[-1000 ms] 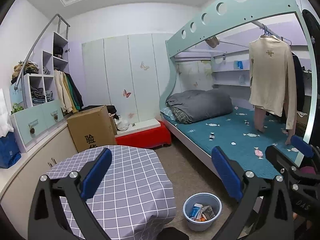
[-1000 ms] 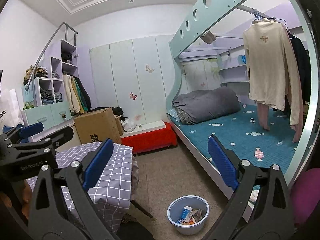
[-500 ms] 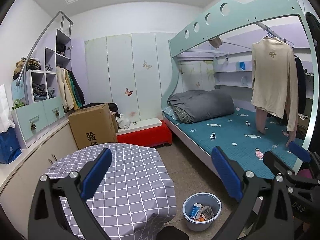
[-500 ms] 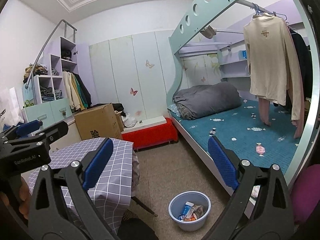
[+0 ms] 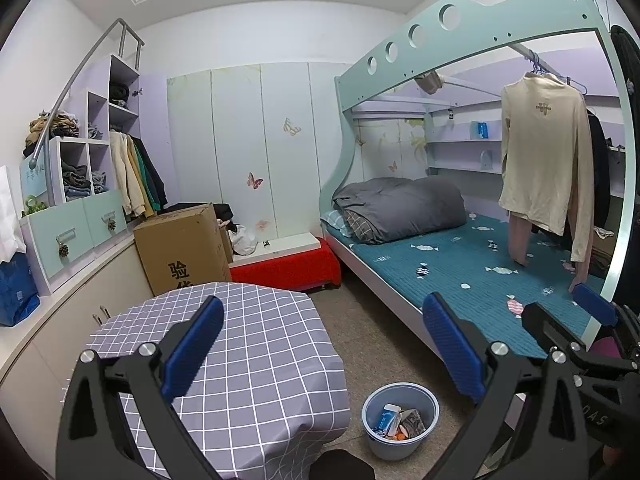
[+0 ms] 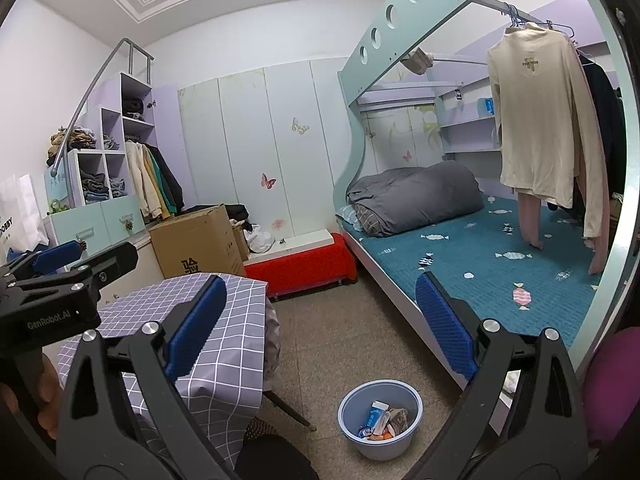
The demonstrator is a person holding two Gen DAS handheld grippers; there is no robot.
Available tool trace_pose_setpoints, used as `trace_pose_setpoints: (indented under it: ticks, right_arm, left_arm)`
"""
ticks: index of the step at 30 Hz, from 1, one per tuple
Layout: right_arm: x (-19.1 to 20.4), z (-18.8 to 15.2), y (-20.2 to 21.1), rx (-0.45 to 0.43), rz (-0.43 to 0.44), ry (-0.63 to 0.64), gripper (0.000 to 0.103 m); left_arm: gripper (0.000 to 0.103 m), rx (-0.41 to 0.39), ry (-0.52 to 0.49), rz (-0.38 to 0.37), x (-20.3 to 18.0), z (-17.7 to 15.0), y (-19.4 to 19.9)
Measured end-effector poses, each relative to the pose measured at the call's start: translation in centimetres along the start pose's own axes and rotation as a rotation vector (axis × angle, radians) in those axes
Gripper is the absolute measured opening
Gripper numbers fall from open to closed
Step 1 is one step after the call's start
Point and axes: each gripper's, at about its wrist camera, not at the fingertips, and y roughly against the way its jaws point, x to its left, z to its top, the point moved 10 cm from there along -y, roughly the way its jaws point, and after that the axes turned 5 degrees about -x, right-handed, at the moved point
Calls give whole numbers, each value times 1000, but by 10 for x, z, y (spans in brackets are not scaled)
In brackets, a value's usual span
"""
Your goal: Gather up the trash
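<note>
Left wrist view: left gripper (image 5: 322, 346) jaws spread wide, nothing held, above checked tablecloth (image 5: 248, 360); blue bin (image 5: 400, 426) w/ trash on floor below, btwn table & bed (image 5: 472, 276). Right wrist view: right gripper (image 6: 318, 326) also wide, empty; bin (image 6: 380, 420) on floor just ahead, trash inside.

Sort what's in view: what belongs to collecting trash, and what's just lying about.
For the job: blue bin with wrappers inside, left gripper and right gripper, both open, empty.

Lying about: cardboard box, checked table, grey duvet, cream sweater.
</note>
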Motion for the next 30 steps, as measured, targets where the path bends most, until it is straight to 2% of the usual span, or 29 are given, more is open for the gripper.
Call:
trace_pose_setpoints:
  ticks: [30]
  right_arm:
    - [4,-11,0,16,5,-9,94]
  left_arm:
    - [98,2,-6,-4,-1,-2,0]
